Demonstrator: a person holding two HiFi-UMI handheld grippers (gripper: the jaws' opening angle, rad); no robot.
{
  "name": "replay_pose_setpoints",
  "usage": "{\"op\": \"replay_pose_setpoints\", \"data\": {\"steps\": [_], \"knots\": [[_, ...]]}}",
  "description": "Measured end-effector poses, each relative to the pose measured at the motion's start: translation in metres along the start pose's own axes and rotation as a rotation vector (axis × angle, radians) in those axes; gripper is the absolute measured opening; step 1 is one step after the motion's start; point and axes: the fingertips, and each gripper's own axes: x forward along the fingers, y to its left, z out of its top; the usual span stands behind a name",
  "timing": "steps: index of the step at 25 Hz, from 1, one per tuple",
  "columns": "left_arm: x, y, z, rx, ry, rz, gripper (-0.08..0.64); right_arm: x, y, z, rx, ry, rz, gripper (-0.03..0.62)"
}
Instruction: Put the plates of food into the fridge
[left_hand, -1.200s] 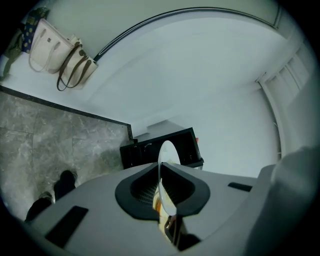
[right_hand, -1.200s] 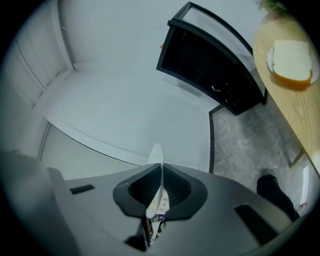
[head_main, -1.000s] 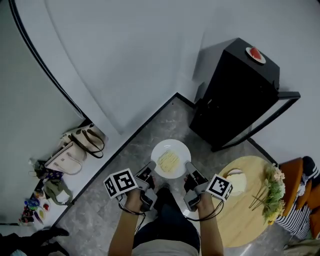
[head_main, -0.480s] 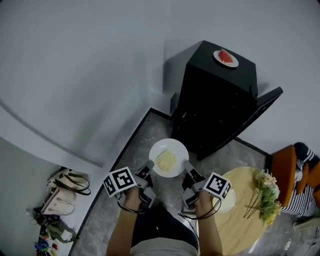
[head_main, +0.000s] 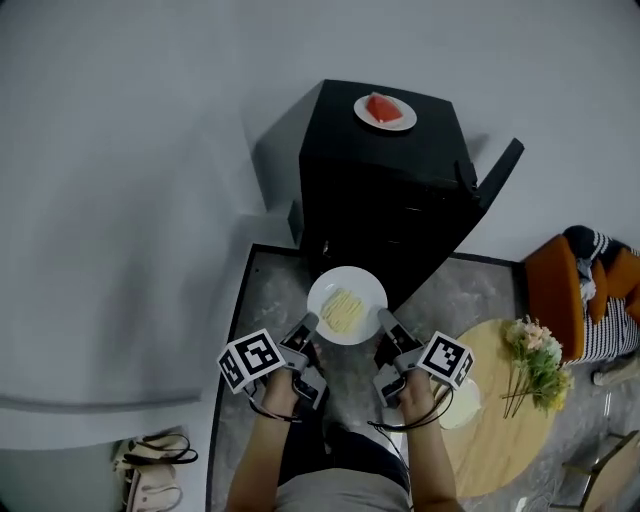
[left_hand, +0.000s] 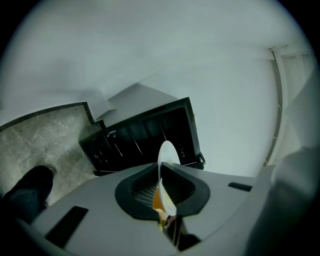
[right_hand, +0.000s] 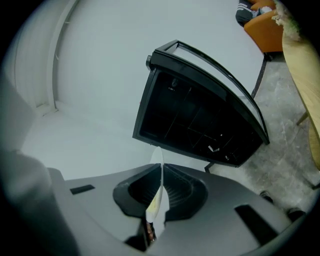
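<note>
Round white plate of pale noodles (head_main: 347, 306) hanging mid-air before open black fridge (head_main: 385, 190). Left gripper (head_main: 309, 324) and right gripper (head_main: 385, 319) jaws clamping opposite rims. Probably stiff, slick, breakable, needing level carry and rim-only grip.

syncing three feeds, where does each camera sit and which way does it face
Head view: on the head, steeply down at plate, fridge, forearms, left tongs, right tongs.
Left gripper view: rides left tongs, faces the open fridge; a leg shows.
Right gripper view: rides right tongs, faces the fridge.
Both gripper views share the gripped plate rim.
</note>
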Motion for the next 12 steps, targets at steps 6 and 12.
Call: {"op": "replay_pose_setpoints", "data": {"steps": [6,12], "knots": [[0.043,-0.01,0.057,0.025,0.03,-0.01,0.025,0.057,0.01,0.031,0.02,-0.081,-0.02,0.025],[0.075,-0.013,0.088,0.042,0.015,-0.032,0.025,0.091,0.007,0.053,0.034,-0.149,-0.046,0.025]]}}
